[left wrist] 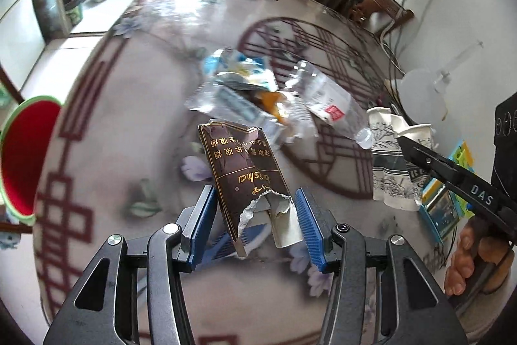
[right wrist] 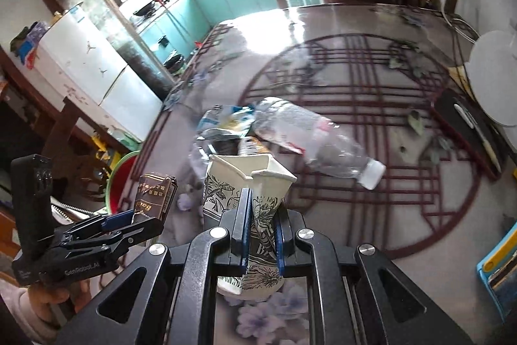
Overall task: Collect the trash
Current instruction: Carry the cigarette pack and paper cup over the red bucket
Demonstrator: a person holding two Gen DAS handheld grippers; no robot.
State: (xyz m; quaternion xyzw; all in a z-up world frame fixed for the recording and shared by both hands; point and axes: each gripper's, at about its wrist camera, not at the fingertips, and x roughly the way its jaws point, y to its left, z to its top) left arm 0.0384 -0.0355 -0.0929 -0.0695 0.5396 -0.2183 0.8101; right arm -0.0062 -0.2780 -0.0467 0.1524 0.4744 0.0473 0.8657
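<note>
Now the relation that counts is bin to load: the red bin with a green rim point(left wrist: 22, 157) stands off the left edge of the tabletop point(left wrist: 129, 125), lower than it, so it lies left of both hand-held grippers and nearer the left one. The left hand-held gripper point(left wrist: 255, 215) is clamped on a torn brown cigarette pack point(left wrist: 239, 170), whose long axis runs away from the camera. The right hand-held gripper point(right wrist: 261, 235) is pinched tight on a crushed paper cup point(right wrist: 245, 183), rim up and away. Both loads look lifted clear of the tabletop.

Left on the tabletop, well ahead, lie 1 clear plastic bottle point(right wrist: 310, 141) on its side and a heap of wrappers point(left wrist: 239, 86). I judge nothing stands between the pack and the bin; the cup's path there crosses behind the left hand-held gripper.
</note>
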